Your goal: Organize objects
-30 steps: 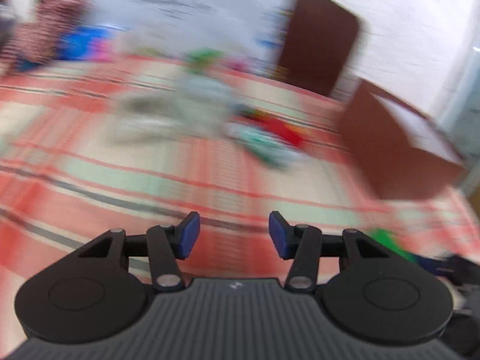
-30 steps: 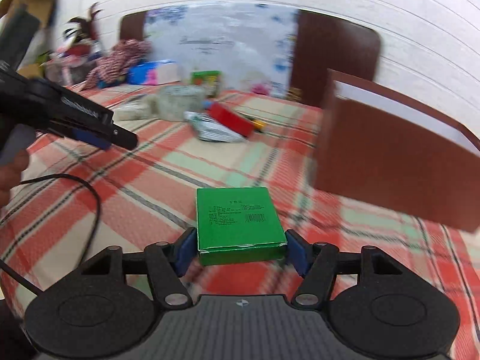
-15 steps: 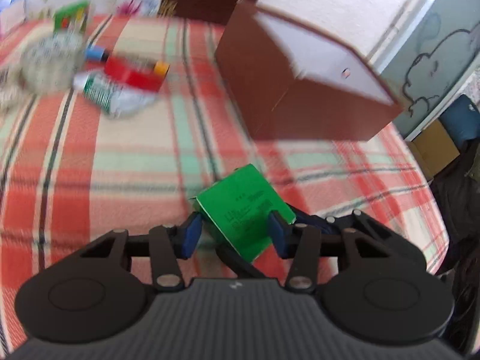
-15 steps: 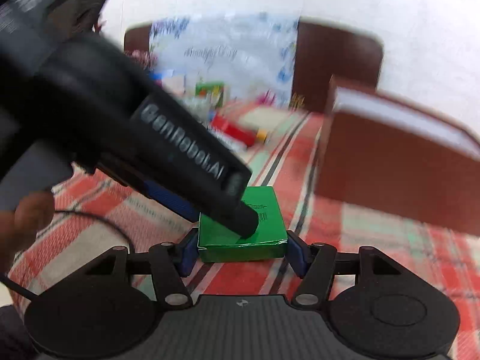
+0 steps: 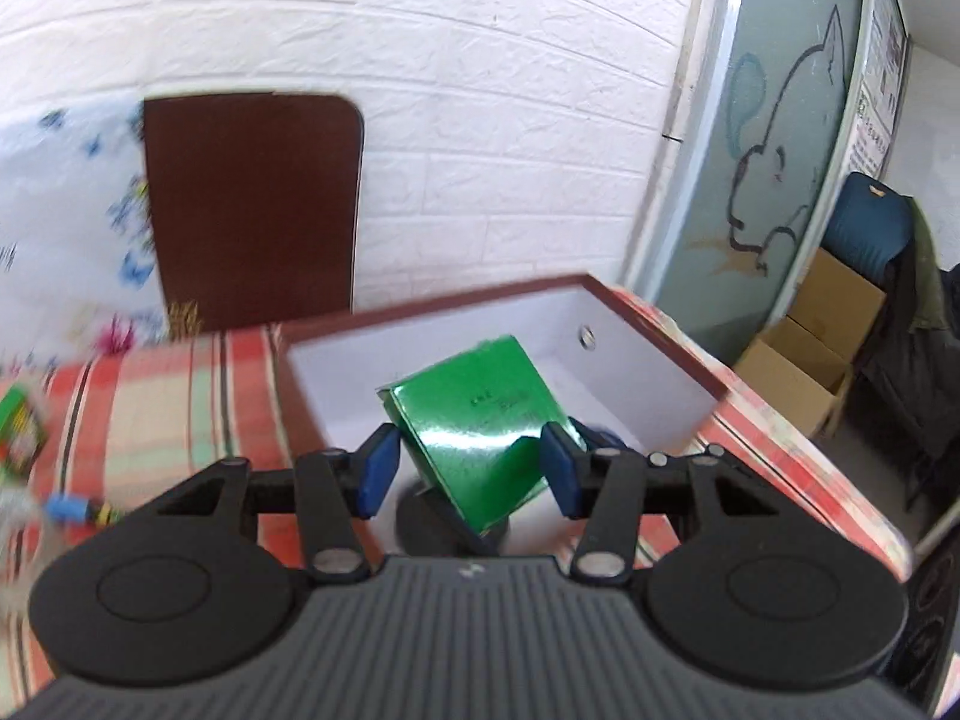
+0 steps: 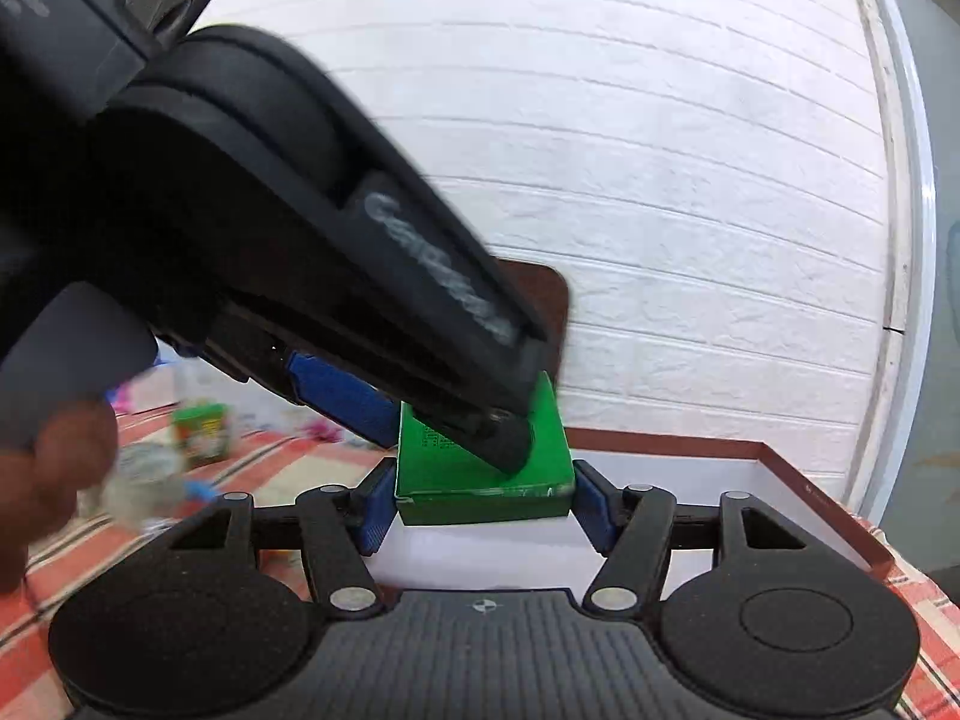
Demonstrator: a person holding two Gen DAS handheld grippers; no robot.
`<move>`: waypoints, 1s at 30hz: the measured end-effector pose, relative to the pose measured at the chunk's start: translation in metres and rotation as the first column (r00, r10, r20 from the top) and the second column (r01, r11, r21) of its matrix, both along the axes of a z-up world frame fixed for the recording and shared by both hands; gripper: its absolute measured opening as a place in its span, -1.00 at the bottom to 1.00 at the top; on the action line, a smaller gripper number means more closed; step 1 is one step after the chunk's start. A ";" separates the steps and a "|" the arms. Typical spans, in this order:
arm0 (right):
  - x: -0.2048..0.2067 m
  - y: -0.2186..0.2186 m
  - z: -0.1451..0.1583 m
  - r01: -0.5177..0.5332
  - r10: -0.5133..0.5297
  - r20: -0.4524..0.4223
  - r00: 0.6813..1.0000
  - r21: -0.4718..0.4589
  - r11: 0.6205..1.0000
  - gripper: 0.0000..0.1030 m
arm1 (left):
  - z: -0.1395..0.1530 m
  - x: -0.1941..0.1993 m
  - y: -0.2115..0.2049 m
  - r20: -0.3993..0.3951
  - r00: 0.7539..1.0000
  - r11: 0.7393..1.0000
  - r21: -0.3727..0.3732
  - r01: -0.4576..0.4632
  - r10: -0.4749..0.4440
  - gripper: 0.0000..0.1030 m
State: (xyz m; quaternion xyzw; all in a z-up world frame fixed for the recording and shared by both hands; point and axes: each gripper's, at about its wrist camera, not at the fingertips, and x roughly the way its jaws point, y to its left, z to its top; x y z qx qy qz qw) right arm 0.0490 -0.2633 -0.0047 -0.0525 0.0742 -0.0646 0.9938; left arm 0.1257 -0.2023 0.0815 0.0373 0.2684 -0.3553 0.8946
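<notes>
My right gripper [image 6: 483, 498] is shut on a flat green box [image 6: 480, 480] and holds it in the air above the open brown storage box [image 6: 798, 468] with a white inside. In the left wrist view the green box [image 5: 480, 420] is tilted over the storage box [image 5: 660, 324]. My left gripper [image 5: 465, 468] is open with its blue pads [image 5: 375, 471] on either side of the green box, apart from it. The left gripper's black body [image 6: 360, 228] lies over the green box in the right wrist view.
The storage box stands on a red plaid tablecloth [image 5: 150, 396]. A brown chair back [image 5: 252, 204] stands behind the table at the white brick wall. Small items [image 6: 204, 429] lie on the table's left part. Cardboard boxes [image 5: 804, 372] sit on the floor at the right.
Both grippers have risen and moved from the open tablecloth to above the storage box. The green box has come along in my right gripper, and the left gripper has closed in around it.
</notes>
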 end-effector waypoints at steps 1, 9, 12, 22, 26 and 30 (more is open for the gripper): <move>0.015 -0.003 -0.004 0.020 -0.020 -0.017 1.000 -0.015 1.000 0.55 | -0.006 0.007 -0.012 0.034 0.999 0.999 0.033 -0.022 0.021 0.21; 0.023 -0.015 -0.025 0.042 -0.042 -0.013 0.999 0.004 0.999 0.64 | -0.029 0.009 -0.010 0.008 0.995 0.994 0.031 -0.100 0.100 0.18; 0.018 -0.023 -0.021 0.071 -0.071 0.007 0.997 -0.010 0.997 0.58 | -0.022 -0.002 0.002 0.031 0.992 0.992 -0.001 -0.125 0.125 0.20; 0.026 -0.060 0.009 0.354 -0.266 0.328 0.907 -0.246 0.902 0.81 | -0.025 -0.024 0.085 -0.038 0.956 0.956 -0.039 -0.292 0.291 0.24; 0.069 -0.053 -0.026 0.358 -0.274 0.242 0.931 -0.447 0.820 0.68 | -0.038 -0.033 0.125 -0.069 0.924 0.926 -0.018 -0.377 0.375 0.24; 0.077 -0.047 -0.038 0.460 -0.352 0.297 0.888 -0.540 0.705 0.61 | -0.048 -0.035 0.165 -0.100 0.885 0.889 -0.006 -0.458 0.455 0.24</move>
